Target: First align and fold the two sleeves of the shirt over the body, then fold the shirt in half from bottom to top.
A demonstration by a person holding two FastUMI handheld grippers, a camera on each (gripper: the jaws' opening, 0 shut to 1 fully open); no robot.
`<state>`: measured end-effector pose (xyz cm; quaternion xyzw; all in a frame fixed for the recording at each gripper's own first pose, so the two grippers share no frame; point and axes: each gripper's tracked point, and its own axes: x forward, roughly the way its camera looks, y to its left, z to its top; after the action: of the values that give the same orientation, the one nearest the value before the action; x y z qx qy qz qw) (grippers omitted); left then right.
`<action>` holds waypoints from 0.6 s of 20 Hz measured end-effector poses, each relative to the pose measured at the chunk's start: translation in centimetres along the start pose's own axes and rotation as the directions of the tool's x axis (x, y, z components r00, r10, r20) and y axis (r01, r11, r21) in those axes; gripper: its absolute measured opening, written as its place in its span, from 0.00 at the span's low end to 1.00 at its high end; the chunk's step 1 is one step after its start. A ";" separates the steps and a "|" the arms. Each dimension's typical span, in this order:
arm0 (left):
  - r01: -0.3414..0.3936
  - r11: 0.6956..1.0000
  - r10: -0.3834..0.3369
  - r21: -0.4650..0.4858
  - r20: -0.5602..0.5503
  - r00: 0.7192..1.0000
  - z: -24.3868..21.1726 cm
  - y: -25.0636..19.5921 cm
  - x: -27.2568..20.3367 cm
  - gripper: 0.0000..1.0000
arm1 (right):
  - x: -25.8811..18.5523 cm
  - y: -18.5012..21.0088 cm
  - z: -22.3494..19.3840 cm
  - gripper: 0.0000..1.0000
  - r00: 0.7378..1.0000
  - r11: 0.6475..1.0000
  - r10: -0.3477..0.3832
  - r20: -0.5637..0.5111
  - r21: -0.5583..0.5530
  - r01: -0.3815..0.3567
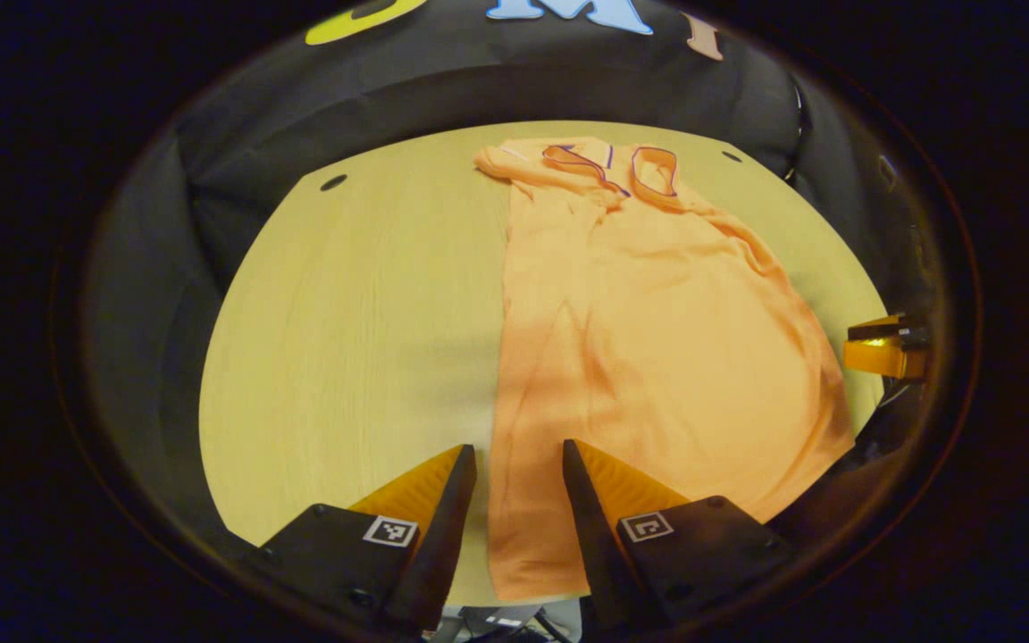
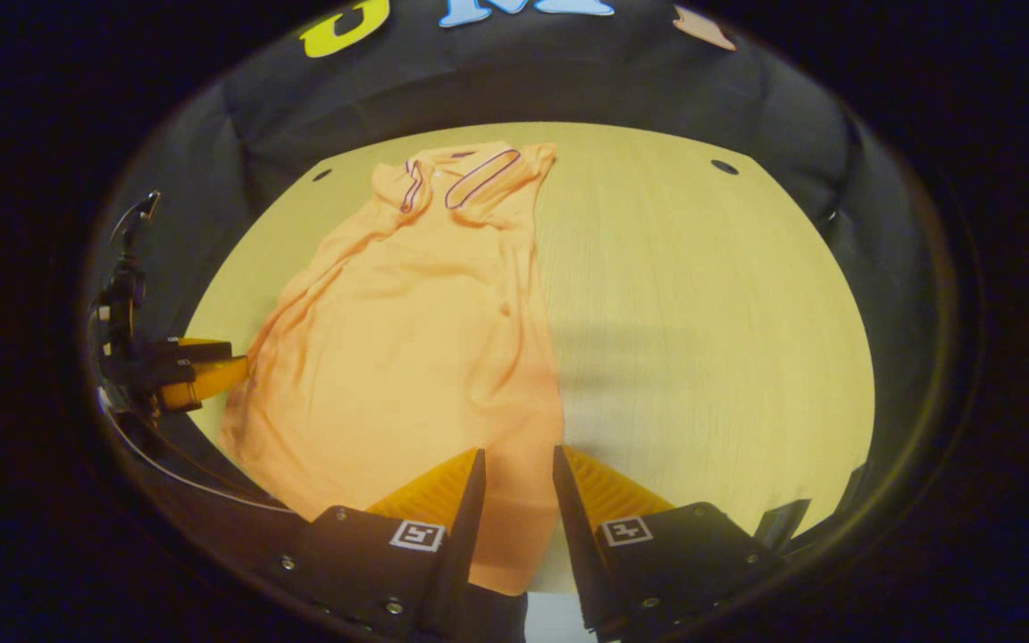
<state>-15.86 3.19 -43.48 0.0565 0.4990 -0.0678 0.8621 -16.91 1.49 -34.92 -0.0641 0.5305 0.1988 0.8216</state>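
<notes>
My left hand-held gripper (image 1: 519, 460) and right hand-held gripper (image 2: 519, 464), both narrowly parted and holding nothing, straddle the shirt's (image 1: 648, 339) two lower corners at frame bottom, its long axis running straight ahead up the table (image 1: 354, 321) to the collar (image 1: 608, 165), sleeves apparently already folded in.

A pale wood-grain table (image 1: 354, 321) with rounded corners and small dark holes (image 1: 333, 182) near its far corners stands against a black cloth wall (image 2: 514, 89), and a dark cable (image 2: 126, 259) hangs at the table's side.
</notes>
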 end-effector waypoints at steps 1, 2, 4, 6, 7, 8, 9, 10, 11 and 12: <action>0.007 1.000 -0.007 0.006 -0.020 1.000 -0.6 0.0 0.1 0.71 | -0.1 0.3 -0.6 0.54 1.000 1.000 0.011 -0.022 -0.011 -0.011; 0.015 1.000 -0.015 0.007 -0.038 0.999 -1.5 -0.2 -0.2 0.76 | -0.2 0.2 -0.9 0.57 0.999 1.000 0.006 -0.034 -0.027 -0.007; 0.029 1.000 -0.029 -0.003 -0.070 0.997 -2.7 -0.6 -0.9 0.80 | -0.2 0.2 -1.8 0.59 0.998 0.998 -0.003 -0.069 -0.055 -0.001; 0.050 0.999 -0.050 -0.006 -0.113 0.992 -3.9 -0.9 -1.4 0.80 | -0.5 0.4 -3.1 0.61 0.993 0.997 -0.003 -0.118 -0.080 -0.006; 0.054 0.999 -0.053 0.001 -0.132 0.990 -4.3 -0.9 -1.4 0.80 | -0.4 0.4 -3.5 0.65 0.991 0.995 -0.017 -0.136 -0.100 0.003; 0.053 0.999 -0.051 0.008 -0.153 0.987 -4.7 -1.0 -1.5 0.81 | -0.4 0.3 -4.0 0.69 0.987 0.993 -0.028 -0.156 -0.121 0.009; 0.054 0.998 -0.052 0.009 -0.174 0.983 -5.0 -1.1 -1.1 0.81 | -0.3 0.4 -4.5 0.69 0.984 0.991 -0.032 -0.176 -0.137 0.008; 0.057 0.998 -0.055 0.005 -0.196 0.979 -5.4 -1.3 -1.0 0.81 | -0.2 0.5 -4.9 0.69 0.979 0.989 -0.037 -0.198 -0.150 0.007; 0.055 0.999 -0.053 0.002 -0.216 0.975 -5.7 -1.4 -0.8 0.81 | 0.0 0.5 -5.4 0.69 0.975 0.987 -0.046 -0.218 -0.163 0.010; 0.050 0.999 -0.048 0.003 -0.238 0.970 -6.3 -1.4 -0.7 0.81 | 0.1 0.5 -5.7 0.69 0.971 0.984 -0.056 -0.232 -0.175 0.015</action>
<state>-21.86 2.95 -46.04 0.0557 0.5996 -0.0838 0.7940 -21.83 0.16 -37.44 -0.1673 0.6040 0.2199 0.7476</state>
